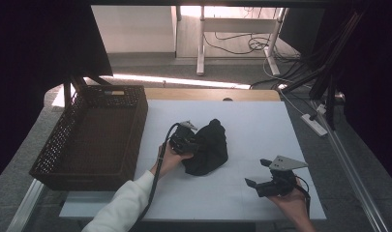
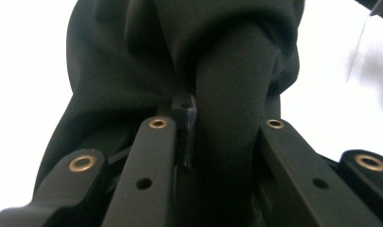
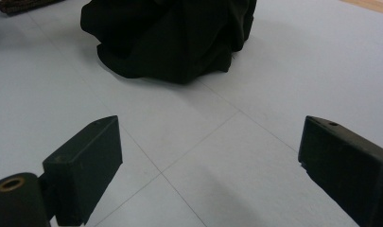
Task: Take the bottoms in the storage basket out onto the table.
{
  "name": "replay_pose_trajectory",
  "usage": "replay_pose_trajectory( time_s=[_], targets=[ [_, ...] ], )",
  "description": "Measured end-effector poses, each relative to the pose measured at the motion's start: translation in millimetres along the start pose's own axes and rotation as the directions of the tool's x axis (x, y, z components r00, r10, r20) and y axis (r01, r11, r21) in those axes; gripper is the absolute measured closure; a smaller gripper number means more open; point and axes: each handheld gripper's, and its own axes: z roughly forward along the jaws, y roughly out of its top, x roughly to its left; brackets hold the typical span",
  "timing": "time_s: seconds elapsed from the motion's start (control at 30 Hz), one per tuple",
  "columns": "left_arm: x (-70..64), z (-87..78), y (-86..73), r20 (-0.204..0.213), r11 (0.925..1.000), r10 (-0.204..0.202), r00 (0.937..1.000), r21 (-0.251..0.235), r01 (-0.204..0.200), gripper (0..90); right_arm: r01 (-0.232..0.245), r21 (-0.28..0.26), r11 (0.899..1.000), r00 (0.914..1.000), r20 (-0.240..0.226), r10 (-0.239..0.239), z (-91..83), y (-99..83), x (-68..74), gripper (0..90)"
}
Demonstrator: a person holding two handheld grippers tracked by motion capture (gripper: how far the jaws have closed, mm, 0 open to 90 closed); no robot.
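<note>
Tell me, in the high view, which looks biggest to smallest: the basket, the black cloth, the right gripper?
1. Basket, by far the largest.
2. Black cloth.
3. Right gripper, a bit smaller than the cloth, though it sits nearer the camera.

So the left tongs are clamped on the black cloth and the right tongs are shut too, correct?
Not quite. The left tongs are clamped on the black cloth, but the right tongs are open, jaws wide apart over the bare table, as the right gripper view shows.
</note>
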Motion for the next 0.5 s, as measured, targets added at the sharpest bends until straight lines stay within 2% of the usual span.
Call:
replay_pose_trajectory(
  time_s=[0.33,0.5],
  targets=[
    [9.5,17.3,-0.3,0.025,0.9993,-0.017,0.9995,0.033,0.017,75.6,0.0,0.006,1.0,1.0,-0.002,0.0,0.7,-0.2,0.0,7.2],
    [7.7,18.0,1.4,0.011,0.999,-0.002,0.9999,0.044,0.001,75.5,-0.001,0.003,1.0,1.0,0.001,0.001,0.5,-0.2,-0.1,7.2]
  ],
)
